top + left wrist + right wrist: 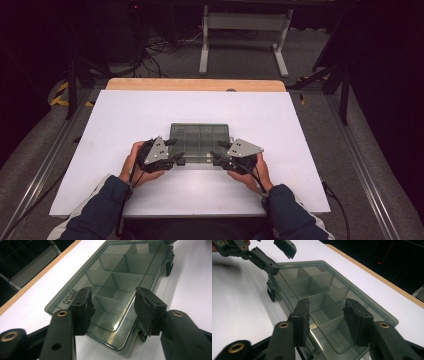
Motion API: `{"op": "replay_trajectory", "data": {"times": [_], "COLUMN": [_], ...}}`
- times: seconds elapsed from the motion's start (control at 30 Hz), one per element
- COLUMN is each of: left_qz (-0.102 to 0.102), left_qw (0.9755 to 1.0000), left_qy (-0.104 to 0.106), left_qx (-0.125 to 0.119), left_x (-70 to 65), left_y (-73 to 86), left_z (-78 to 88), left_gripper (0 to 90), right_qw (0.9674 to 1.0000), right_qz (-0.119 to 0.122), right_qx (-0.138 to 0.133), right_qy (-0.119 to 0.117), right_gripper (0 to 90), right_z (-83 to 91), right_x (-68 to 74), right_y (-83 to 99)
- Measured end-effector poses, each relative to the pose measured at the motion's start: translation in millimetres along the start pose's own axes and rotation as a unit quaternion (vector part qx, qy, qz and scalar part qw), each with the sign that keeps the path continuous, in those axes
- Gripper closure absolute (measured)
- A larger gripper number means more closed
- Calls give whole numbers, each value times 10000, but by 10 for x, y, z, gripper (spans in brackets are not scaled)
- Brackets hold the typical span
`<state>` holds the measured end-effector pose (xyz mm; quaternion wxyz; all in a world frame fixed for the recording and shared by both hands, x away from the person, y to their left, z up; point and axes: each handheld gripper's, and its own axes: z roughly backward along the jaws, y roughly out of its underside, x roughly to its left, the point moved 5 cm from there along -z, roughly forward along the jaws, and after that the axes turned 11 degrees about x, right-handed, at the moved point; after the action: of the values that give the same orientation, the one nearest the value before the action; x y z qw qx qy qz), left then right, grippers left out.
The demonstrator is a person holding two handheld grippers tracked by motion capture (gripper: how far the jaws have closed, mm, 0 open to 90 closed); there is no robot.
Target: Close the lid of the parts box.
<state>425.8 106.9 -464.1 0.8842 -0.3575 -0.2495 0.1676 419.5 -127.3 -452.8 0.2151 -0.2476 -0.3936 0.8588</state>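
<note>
The compartment box [200,141] is smoky see-through plastic with a glossy, smooth lid (faint scuffs on its floor), the left tongs [112,308] and right tongs [327,321] are matt black plastic with brass-coloured rivets and ridged pads, and the tabletop [125,115] is matt white with a pale wood edge.

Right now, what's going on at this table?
A person works at a white table with a gripper in each hand, on a smoky transparent compartment box with its lid closed. The left gripper and right gripper sit at the box's two near corners. Both stand open: in each gripper view the jaws straddle a corner of the box without pressing on it. The compartments look empty. Black latches run along the box's near edge.
</note>
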Motion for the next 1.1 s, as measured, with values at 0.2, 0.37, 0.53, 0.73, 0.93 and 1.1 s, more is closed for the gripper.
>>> {"op": "replay_trajectory", "data": {"times": [0.2, 0.37, 0.53, 0.73, 0.93, 1.1], "left_qz": [29, 77, 89, 106, 178, 196], "left_qw": [10000, 10000, 10000, 9999, 9998, 9998], "left_qy": [-3, -6, -27, -17, -9, 28], "left_qx": [6, -10, -11, -13, -74, -70], "left_x": [-2, -5, -7, -16, -17, -24], "left_y": [0, -2, -5, -8, -17, -19], "left_z": [-3, -7, -10, -18, -11, -21], "left_gripper": [411, 361, 312, 272, 187, 152], "right_qw": [10000, 9999, 9998, 9998, 9997, 9996], "right_qz": [-30, -80, -121, -131, -193, -250], "right_qx": [-28, -43, -34, -28, -41, -20], "right_qy": [27, 67, 121, 122, 123, 145], "right_gripper": [422, 369, 288, 234, 154, 113], "right_z": [-6, -12, -22, -31, -39, -46], "right_x": [3, -7, -8, -3, 3, -6], "right_y": [-10, -11, -11, -13, -22, -20]}}
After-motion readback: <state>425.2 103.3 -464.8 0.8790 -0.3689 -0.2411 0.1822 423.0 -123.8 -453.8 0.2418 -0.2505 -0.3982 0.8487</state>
